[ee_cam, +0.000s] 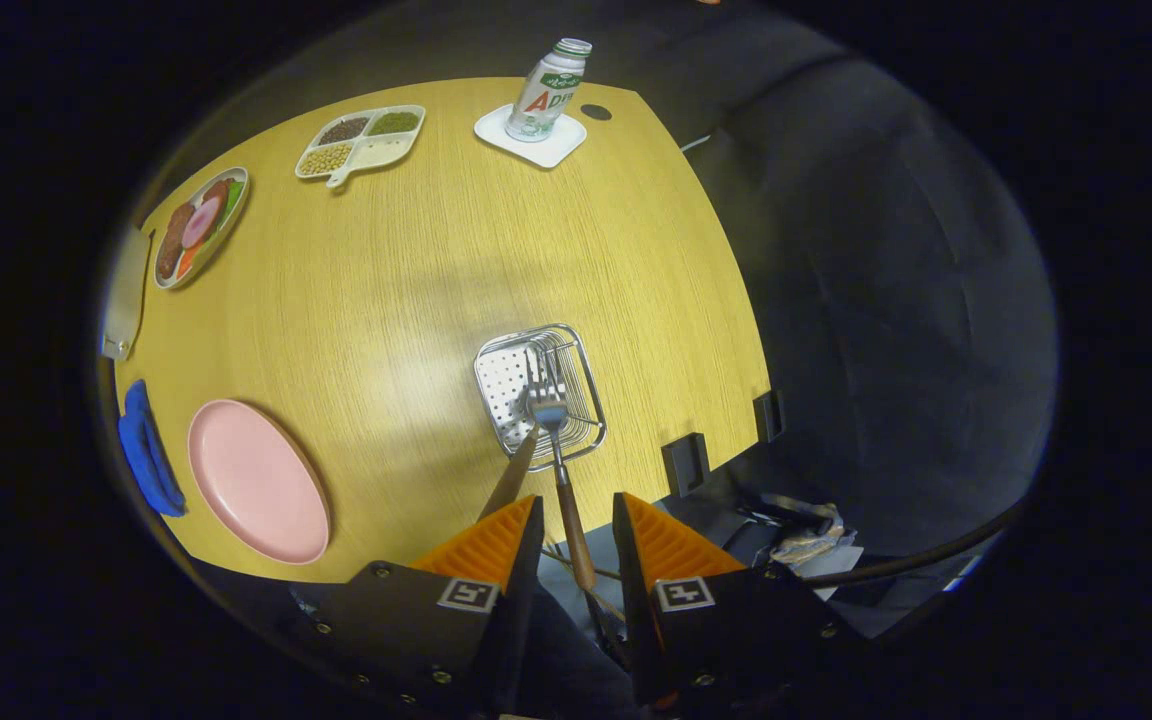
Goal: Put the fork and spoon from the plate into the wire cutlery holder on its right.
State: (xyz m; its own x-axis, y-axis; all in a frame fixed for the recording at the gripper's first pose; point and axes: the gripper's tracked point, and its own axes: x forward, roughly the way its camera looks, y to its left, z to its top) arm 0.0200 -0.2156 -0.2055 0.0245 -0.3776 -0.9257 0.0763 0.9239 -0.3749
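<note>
Fork and a second wooden handle, probably the spoon's, stood in the wire cutlery holder at centre frame; the pink plate at lower left lay bare, so the task looked nearly finished. The claw hung above the surface, fingers spread beside the fork's handle, pinching nothing.

We see a staged recording booth. Black cloth walls surround a wooden table holding model food.
</note>
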